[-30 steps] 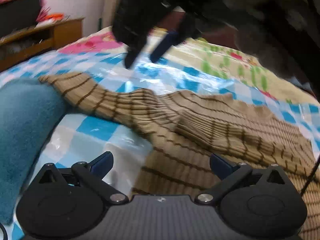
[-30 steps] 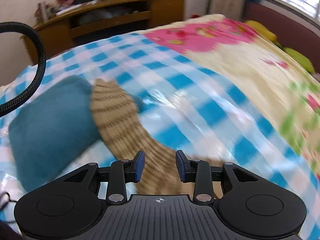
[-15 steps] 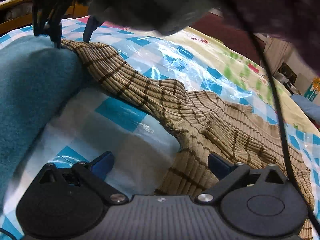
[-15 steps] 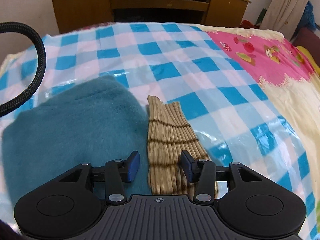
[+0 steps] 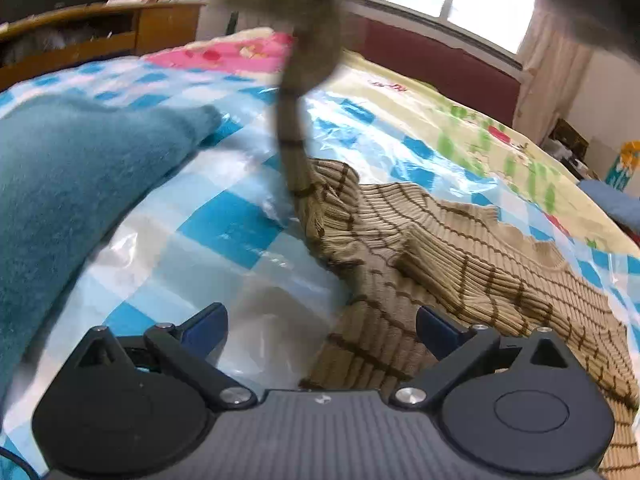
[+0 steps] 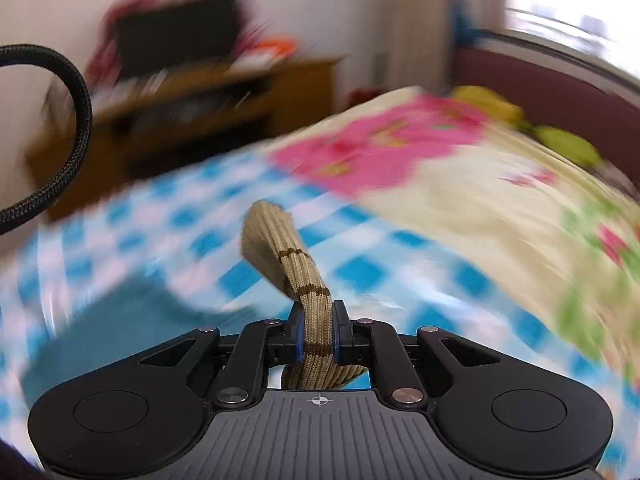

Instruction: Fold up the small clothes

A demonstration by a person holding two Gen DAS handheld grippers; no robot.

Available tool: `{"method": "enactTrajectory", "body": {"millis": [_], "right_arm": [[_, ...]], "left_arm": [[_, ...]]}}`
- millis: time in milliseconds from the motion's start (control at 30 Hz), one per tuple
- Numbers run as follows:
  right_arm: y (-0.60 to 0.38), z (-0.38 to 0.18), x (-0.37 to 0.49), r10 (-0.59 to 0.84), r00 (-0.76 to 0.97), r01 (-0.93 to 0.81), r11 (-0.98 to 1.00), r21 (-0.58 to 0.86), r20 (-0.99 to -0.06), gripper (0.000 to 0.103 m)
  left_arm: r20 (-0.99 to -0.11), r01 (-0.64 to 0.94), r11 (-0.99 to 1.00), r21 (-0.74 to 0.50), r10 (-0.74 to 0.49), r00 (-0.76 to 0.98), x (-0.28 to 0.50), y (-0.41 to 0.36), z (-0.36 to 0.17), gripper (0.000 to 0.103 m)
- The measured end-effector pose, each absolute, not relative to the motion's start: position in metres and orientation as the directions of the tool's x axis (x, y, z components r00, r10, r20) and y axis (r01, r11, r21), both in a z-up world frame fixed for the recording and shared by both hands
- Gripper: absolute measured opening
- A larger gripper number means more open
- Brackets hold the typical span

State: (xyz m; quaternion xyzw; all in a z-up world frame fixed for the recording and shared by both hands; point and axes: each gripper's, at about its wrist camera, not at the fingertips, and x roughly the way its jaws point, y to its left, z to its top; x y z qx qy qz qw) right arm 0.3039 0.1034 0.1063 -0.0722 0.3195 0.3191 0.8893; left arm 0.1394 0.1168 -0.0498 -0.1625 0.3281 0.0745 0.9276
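Right wrist view shows the tan ribbed knit sweater with thin brown stripes pinched at its sleeve: the right tool has its two blue-padded fingers closed tight on the cloth, and the cuff end sticks out forward past the fingertips, raised above the bed. The rest of that view is smeared by motion blur.

From the left wrist view, the body of the same sweater lies rumpled on the bed, spreading from the middle toward the right edge, with folds bunched near its centre. One sleeve rises from the heap as a blurred strip running up to the top of the frame, where it passes out of sight. The left tool hovers low over the near hem of the sweater with its blue-tipped fingers spread wide apart; nothing is between them. Its right finger sits above the knit, its left one above the bare cover.

Under the garment is a glossy plastic sheet in blue and white checks, crinkled and shiny. Left of the sweater, apart from it, lies a teal fleece cloth, thick and folded. Beyond the checked sheet the bed carries a cream floral bedspread with pink and green patches. Behind the bed stand a brown wooden cabinet, a dark red headboard and a bright window. A black braided cable loops in at the left of the right wrist view.
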Motion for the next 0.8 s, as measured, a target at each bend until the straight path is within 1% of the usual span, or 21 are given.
{"method": "enactTrajectory", "body": {"millis": [100,167,200,267,367,400,433,467,500,533,567,633,700,733,800], "right_arm": [[0.008,0.117,0.287,0.514,0.671,-0.47,0.852,0.23,-0.534,0.011],[-0.06,0.109,0.265,0.479,0.727,-0.356,0.876,0.326,-0.491,0.011],[-0.087,0.101,0.255,0.452,0.749,-0.306,0.885,0.352,-0.484,0.011],[-0.133,0.072,0.236,0.392,0.772,-0.211,0.9,0.381,-0.5,0.013],[-0.179,0.004,0.219,0.362,0.701,-0.058,0.888,0.457,-0.615,0.017],[-0.188,-0.016,0.213,0.355,0.679,-0.028,0.887,0.46,-0.643,0.019],[-0.195,-0.03,0.208,0.343,0.67,0.0,0.887,0.462,-0.658,0.019],[-0.204,-0.04,0.201,0.346,0.672,0.031,0.871,0.491,-0.655,0.019],[-0.213,-0.048,0.196,0.378,0.675,0.051,0.833,0.551,-0.634,0.019],[-0.219,-0.052,0.192,0.399,0.681,0.067,0.802,0.594,-0.614,0.02],[-0.225,-0.054,0.189,0.402,0.691,0.081,0.783,0.617,-0.601,0.023],[-0.235,-0.051,0.188,0.398,0.706,0.077,0.779,0.622,-0.585,0.026],[-0.245,-0.048,0.188,0.386,0.723,0.085,0.773,0.628,-0.573,0.034],[-0.25,-0.049,0.188,0.383,0.73,0.092,0.765,0.637,-0.566,0.036],[-0.261,-0.054,0.189,0.379,0.744,0.117,0.737,0.665,-0.55,0.036]], "left_arm": [[-0.612,-0.209,0.96,-0.189,0.051,0.789,0.137,0.101,-0.047,0.103],[-0.597,-0.183,0.972,-0.147,0.06,0.8,0.137,0.092,-0.045,0.103],[-0.594,-0.171,0.977,-0.125,0.065,0.802,0.137,0.086,-0.045,0.103],[-0.596,-0.156,0.984,-0.084,0.076,0.799,0.141,0.078,-0.047,0.103],[-0.619,-0.146,0.989,-0.017,0.104,0.778,0.144,0.068,-0.054,0.103],[-0.624,-0.14,0.99,0.001,0.11,0.774,0.146,0.064,-0.056,0.103],[-0.624,-0.138,0.99,0.017,0.118,0.772,0.146,0.062,-0.057,0.103],[-0.623,-0.136,0.99,0.034,0.128,0.772,0.145,0.059,-0.058,0.103],[-0.621,-0.135,0.989,0.055,0.139,0.772,0.146,0.056,-0.059,0.103],[-0.619,-0.135,0.989,0.067,0.148,0.771,0.145,0.055,-0.06,0.103],[-0.619,-0.136,0.987,0.081,0.157,0.769,0.146,0.053,-0.06,0.103],[-0.619,-0.136,0.985,0.103,0.17,0.767,0.146,0.05,-0.061,0.103],[-0.612,-0.136,0.983,0.126,0.185,0.769,0.145,0.046,-0.059,0.103],[-0.608,-0.134,0.982,0.135,0.189,0.771,0.144,0.045,-0.058,0.103],[-0.608,-0.128,0.98,0.152,0.194,0.77,0.145,0.042,-0.057,0.103]]}}
